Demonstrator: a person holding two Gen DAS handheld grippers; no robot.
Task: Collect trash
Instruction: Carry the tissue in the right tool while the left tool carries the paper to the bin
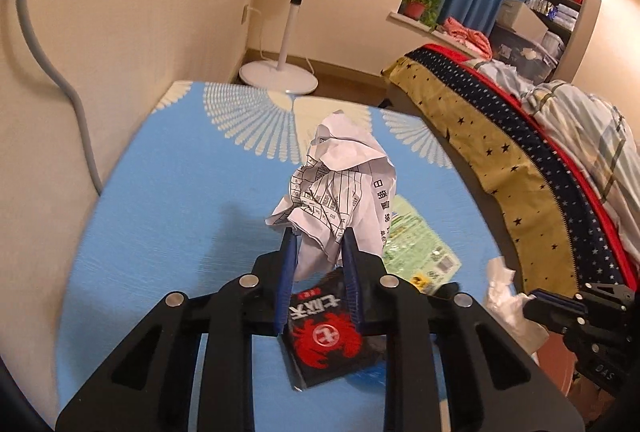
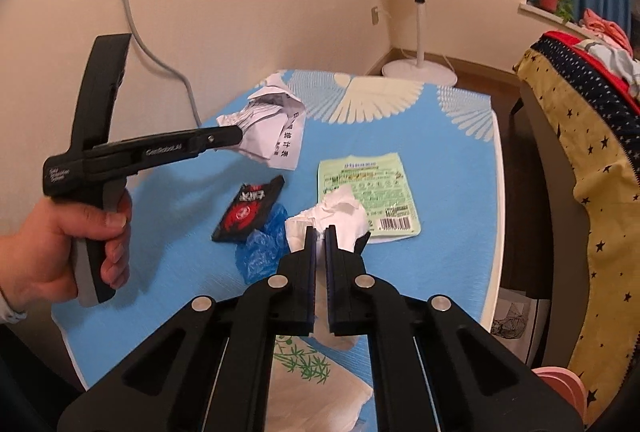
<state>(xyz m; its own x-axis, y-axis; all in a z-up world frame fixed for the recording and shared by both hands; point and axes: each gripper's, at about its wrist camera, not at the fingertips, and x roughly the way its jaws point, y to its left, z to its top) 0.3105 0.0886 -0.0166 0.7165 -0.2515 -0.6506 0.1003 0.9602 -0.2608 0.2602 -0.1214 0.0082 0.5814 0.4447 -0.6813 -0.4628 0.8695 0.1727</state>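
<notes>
The crumpled paper (image 1: pixel 340 192) hangs clamped in my left gripper (image 1: pixel 320 244), lifted above the blue table (image 1: pixel 160 232). My right gripper (image 2: pixel 320 236) is pinched tight on a white tissue (image 2: pixel 332 216), also off the surface. So both picks look done; next I judge each load needs carrying to a bin, perhaps the pink one (image 2: pixel 560 384) at the table's edge. A black packet (image 2: pixel 248 212), green wrapper (image 2: pixel 368 188) and blue bag (image 2: pixel 260 240) remain lying there

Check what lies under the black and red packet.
A crumpled blue plastic bag pokes out from beneath the black and red packet, on the table; how far it extends underneath is hidden.
</notes>
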